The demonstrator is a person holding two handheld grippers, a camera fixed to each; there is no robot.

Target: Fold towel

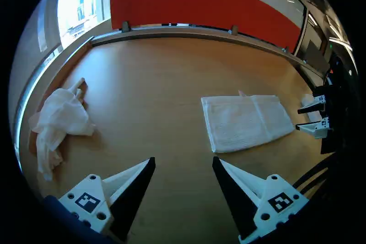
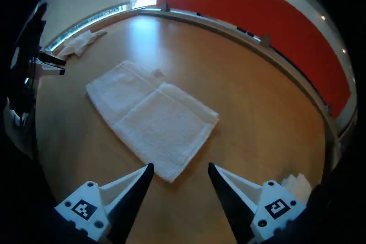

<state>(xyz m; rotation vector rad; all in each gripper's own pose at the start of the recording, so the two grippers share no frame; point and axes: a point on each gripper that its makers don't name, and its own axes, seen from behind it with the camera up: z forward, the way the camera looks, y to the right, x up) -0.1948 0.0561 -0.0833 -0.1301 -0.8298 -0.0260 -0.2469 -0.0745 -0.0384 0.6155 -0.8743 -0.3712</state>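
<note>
Left tongs [image 1: 183, 158] gaping wide, gripping nothing; right tongs [image 2: 180, 164] likewise. Folded white towel [image 2: 151, 116] is lying flat on the tabletop [image 2: 256, 106], just ahead of right tongs' tips, ahead-right of left tongs.

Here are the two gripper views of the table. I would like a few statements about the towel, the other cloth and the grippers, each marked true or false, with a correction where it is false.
1. The towel lies flat and folded on the wooden table. True.
2. The left gripper is shut on the towel. False: it is open, holds nothing and is apart from the towel.
3. A crumpled white cloth lies near the table's edge, apart from the towel. True.
4. The panel behind the table is blue. False: it is red.
5. The right gripper is open. True.
</note>
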